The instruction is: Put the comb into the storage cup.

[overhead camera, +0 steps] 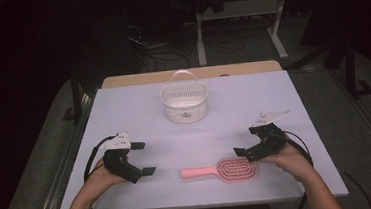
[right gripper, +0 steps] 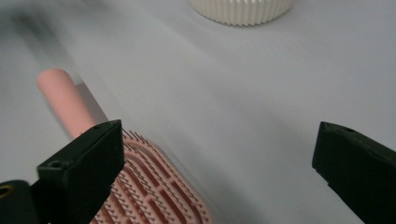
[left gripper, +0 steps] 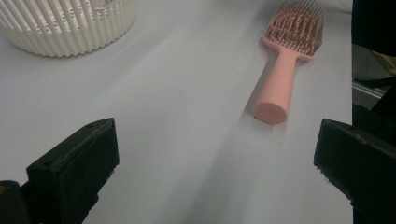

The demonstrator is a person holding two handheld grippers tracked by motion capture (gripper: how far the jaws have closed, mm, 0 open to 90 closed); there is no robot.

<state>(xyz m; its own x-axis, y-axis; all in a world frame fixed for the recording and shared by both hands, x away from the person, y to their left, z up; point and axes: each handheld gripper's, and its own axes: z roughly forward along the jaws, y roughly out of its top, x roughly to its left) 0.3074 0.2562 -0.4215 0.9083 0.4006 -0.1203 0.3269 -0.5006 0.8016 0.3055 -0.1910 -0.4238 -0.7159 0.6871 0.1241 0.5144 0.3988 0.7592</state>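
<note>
Hairbrush (overhead camera: 225, 170): pink, flat near the table's (overhead camera: 123, 104) front edge, handle toward the left gripper (overhead camera: 142, 159).
Right gripper (overhead camera: 246, 145): jaws spread, just above the brush head.
Left gripper: jaws spread, holding nothing, bare tabletop ahead.
Basket (overhead camera: 185, 103): white, far side, well apart.

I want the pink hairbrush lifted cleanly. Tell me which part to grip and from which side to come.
Grip the pink hairbrush by its handle, probably with the left gripper, whose jaws are open and which the handle's free end faces. The brush lies flat, bristles up, and the handle is a smooth, narrow bar that open jaws could span from above. The wide, bristled head beside the right gripper offers a poorer hold.
</note>
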